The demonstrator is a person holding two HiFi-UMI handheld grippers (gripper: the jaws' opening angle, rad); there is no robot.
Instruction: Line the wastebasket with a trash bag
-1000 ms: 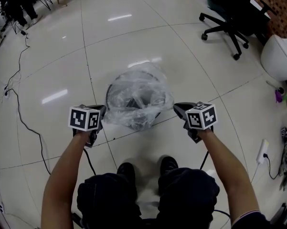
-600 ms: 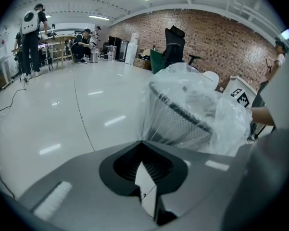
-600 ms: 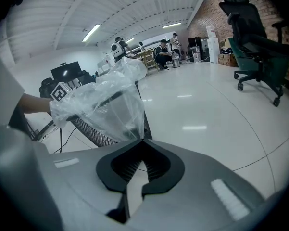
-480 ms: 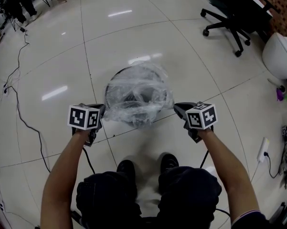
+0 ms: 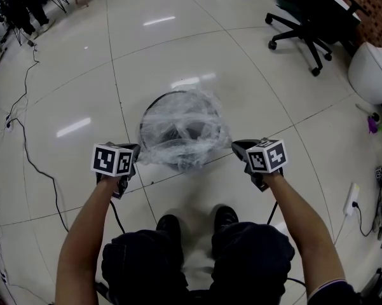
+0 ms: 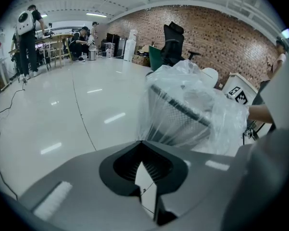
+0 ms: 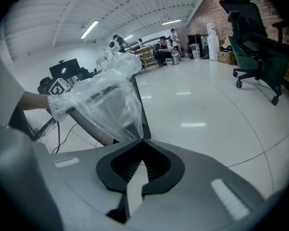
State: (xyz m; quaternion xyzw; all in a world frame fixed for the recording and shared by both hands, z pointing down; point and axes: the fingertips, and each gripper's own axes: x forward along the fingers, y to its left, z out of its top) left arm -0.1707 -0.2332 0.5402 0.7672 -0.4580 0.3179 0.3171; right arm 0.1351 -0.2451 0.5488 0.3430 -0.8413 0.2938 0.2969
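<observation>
The room is lit evenly by ceiling strip lights, mirrored as pale streaks on the glossy floor. Soft highlights are caught on the trash bag. Fisheye bending and dark corners are seen in both gripper views.

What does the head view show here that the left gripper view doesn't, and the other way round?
Only the head view: the person's forearms, shoes, the floor cables, and the wastebasket from above, round rim showing. Only the left gripper view: the left gripper, jaws shut on the trash bag edge, the basket's mesh side, a brick wall, people far behind. Both: the wastebasket, the trash bag draped over it, the office chair, the right gripper, the glossy floor.
</observation>
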